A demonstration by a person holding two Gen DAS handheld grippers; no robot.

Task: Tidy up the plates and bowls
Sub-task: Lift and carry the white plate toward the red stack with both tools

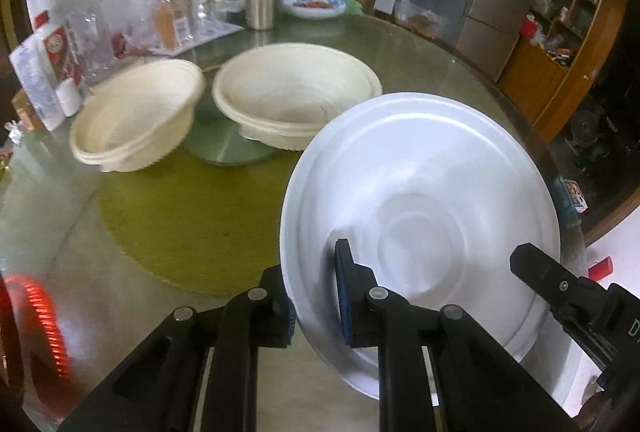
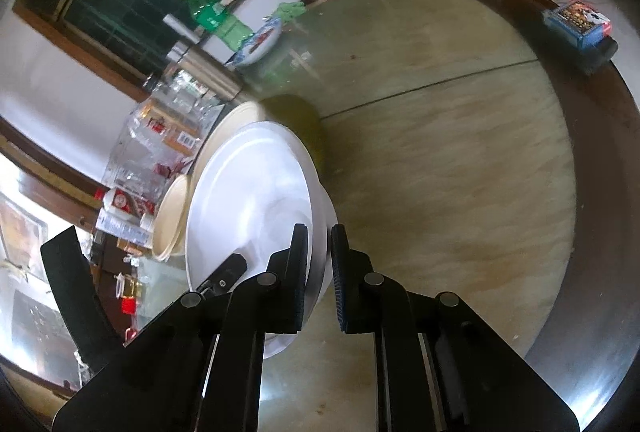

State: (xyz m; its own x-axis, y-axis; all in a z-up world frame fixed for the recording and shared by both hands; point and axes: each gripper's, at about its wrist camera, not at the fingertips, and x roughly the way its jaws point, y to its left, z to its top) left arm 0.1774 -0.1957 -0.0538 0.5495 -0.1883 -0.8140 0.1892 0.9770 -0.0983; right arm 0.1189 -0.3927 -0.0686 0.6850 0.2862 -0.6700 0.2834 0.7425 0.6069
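Both grippers are clamped on the white plate's (image 1: pixel 420 200) rim, the left gripper (image 1: pixel 316 296) on one edge, the right gripper (image 2: pixel 320 268) on the opposite, tilted above the glass table (image 2: pixel 440 152), and only the left view shows both cream bowls (image 1: pixel 136 116) whole, while the right alone catches the card box (image 2: pixel 576 20).

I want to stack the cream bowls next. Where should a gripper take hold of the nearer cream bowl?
Grip the nearer cream bowl by its rim, one finger inside and one outside, coming from above on its near side. It sits upright and open, and its wall is likely too wide to span.
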